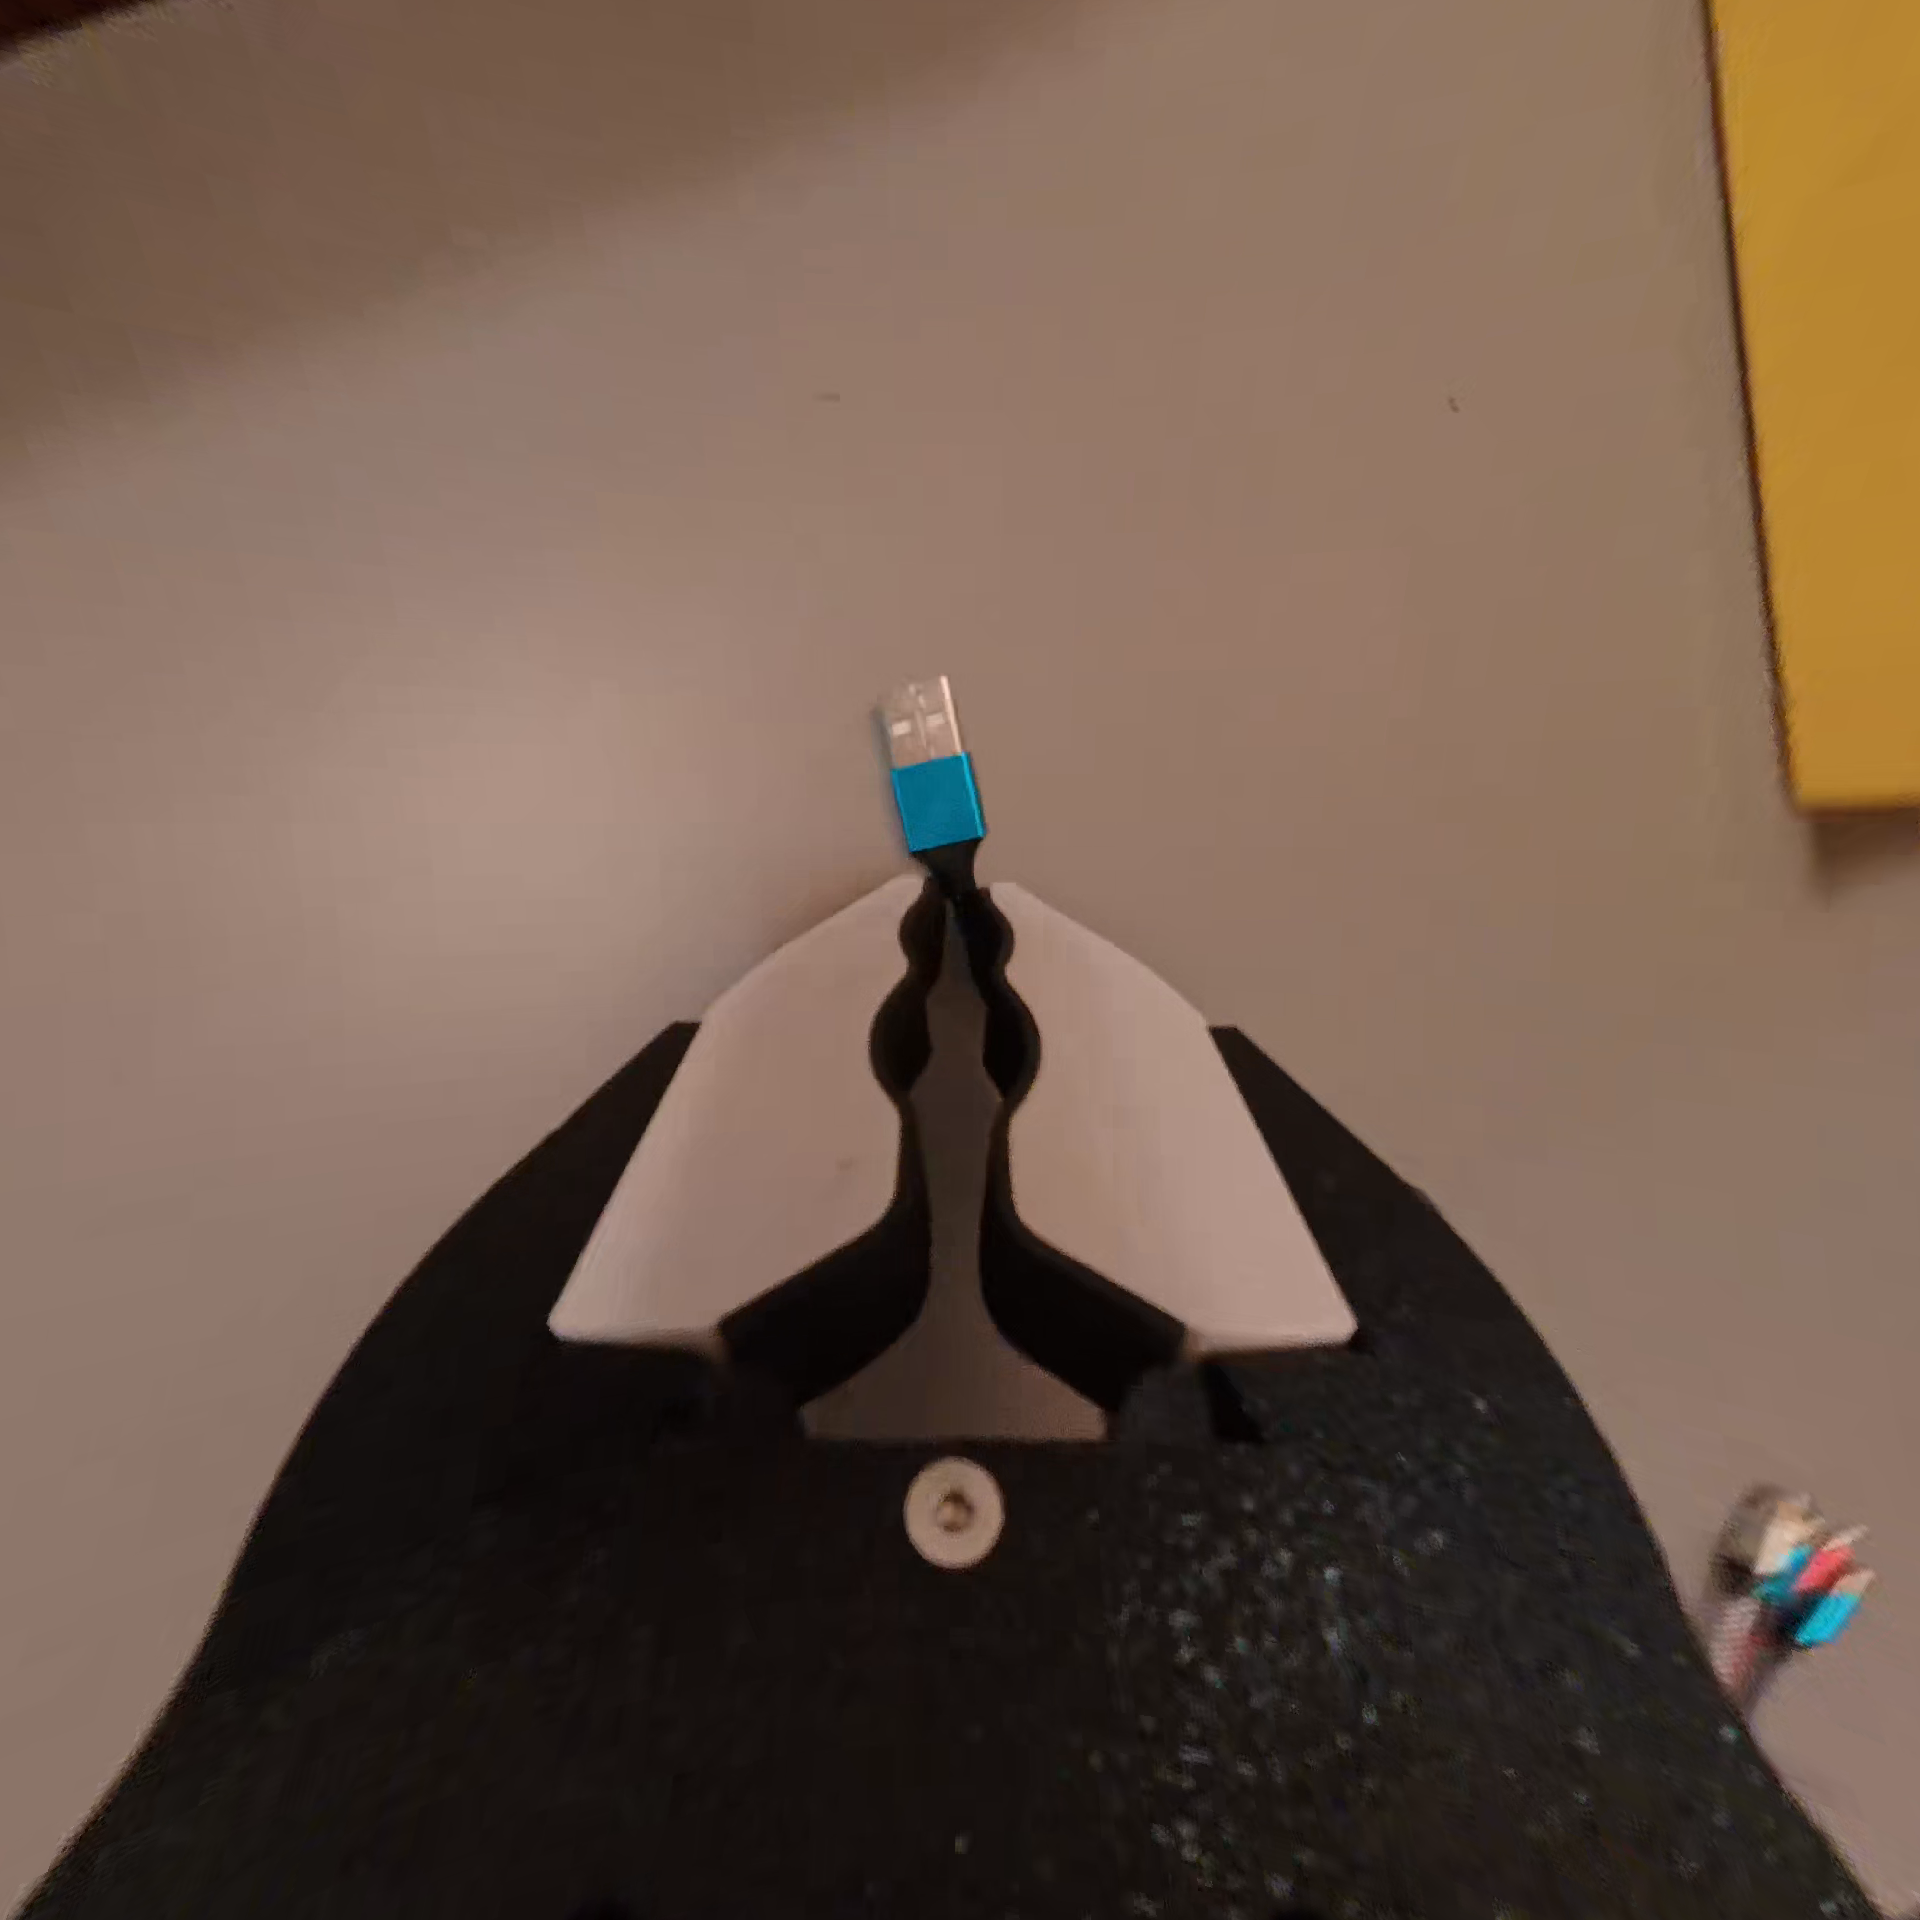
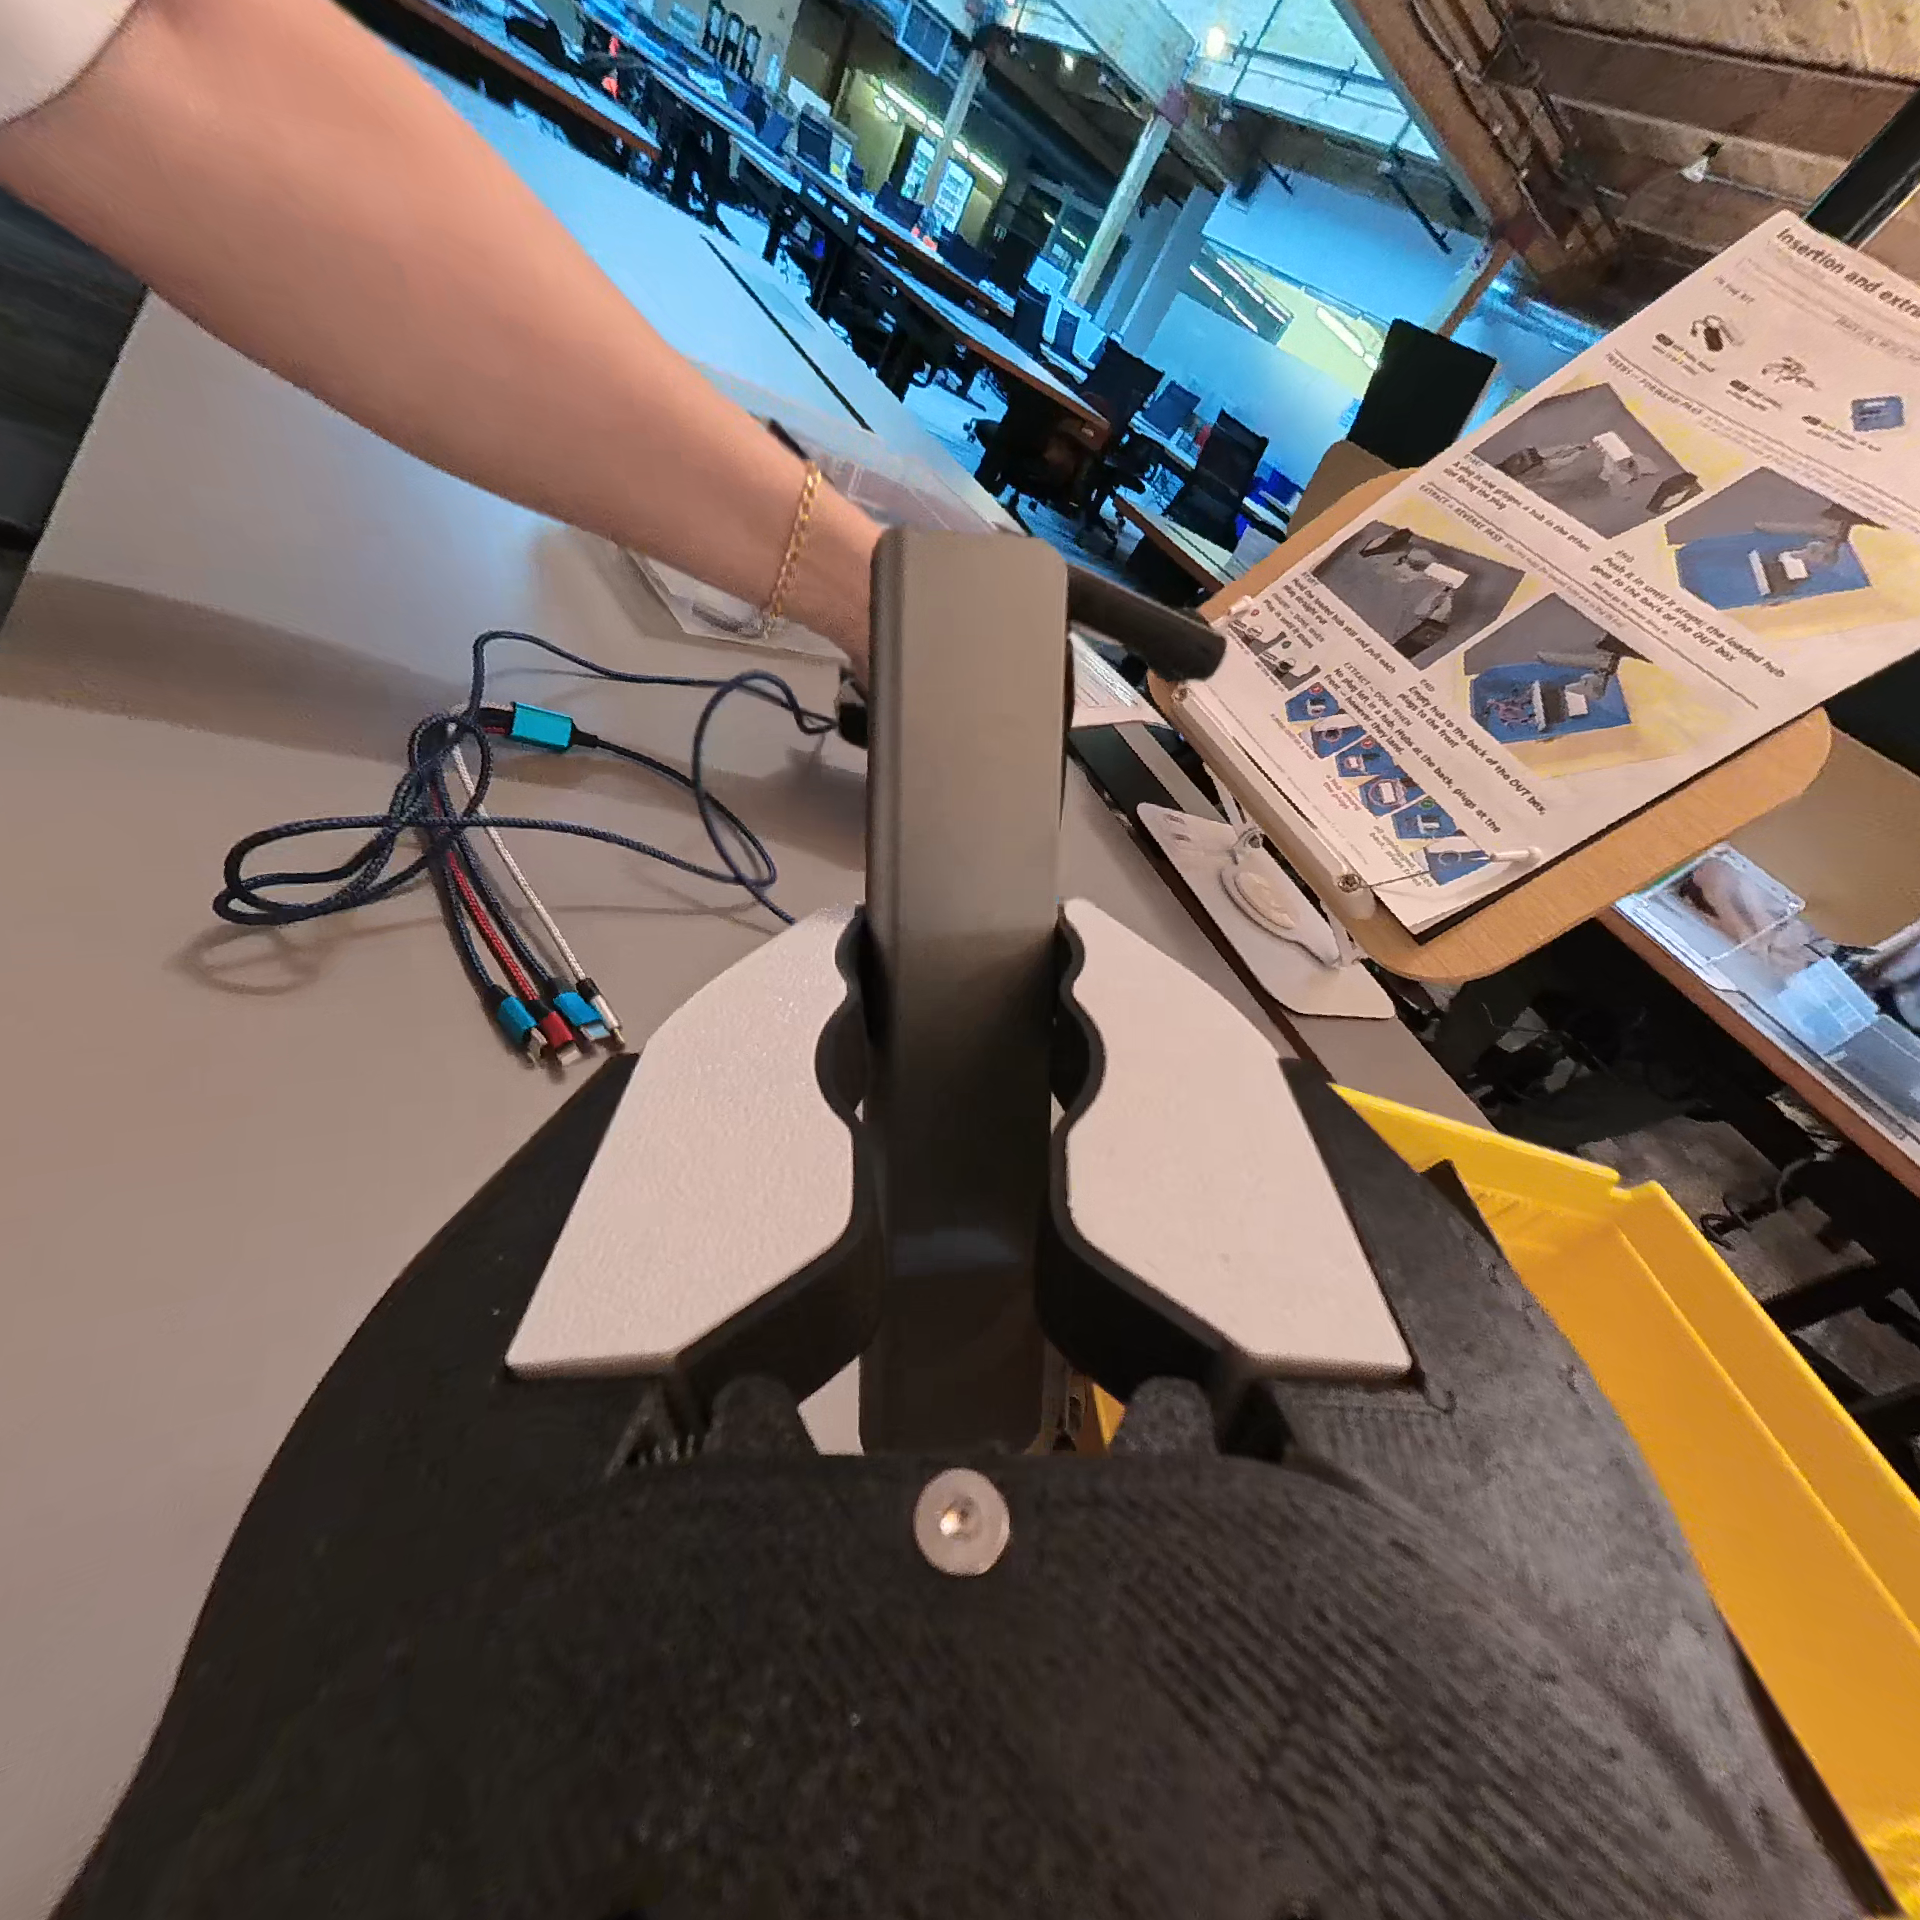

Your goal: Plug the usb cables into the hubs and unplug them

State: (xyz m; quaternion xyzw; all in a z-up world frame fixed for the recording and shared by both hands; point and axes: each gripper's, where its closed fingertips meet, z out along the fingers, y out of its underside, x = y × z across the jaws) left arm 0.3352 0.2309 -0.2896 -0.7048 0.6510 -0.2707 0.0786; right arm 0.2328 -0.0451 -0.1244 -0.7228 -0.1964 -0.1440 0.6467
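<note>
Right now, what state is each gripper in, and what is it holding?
Left gripper: closed on the cable just behind the blue USB plug.
Right gripper: closed on the dark grey hub, held upright.

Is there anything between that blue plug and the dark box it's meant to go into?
Neither view shows both together, so the path cannot be judged fully. In front of the blue USB plug, held by the left tool, lies only bare grey table. The right tool grips the dark hub.
</note>
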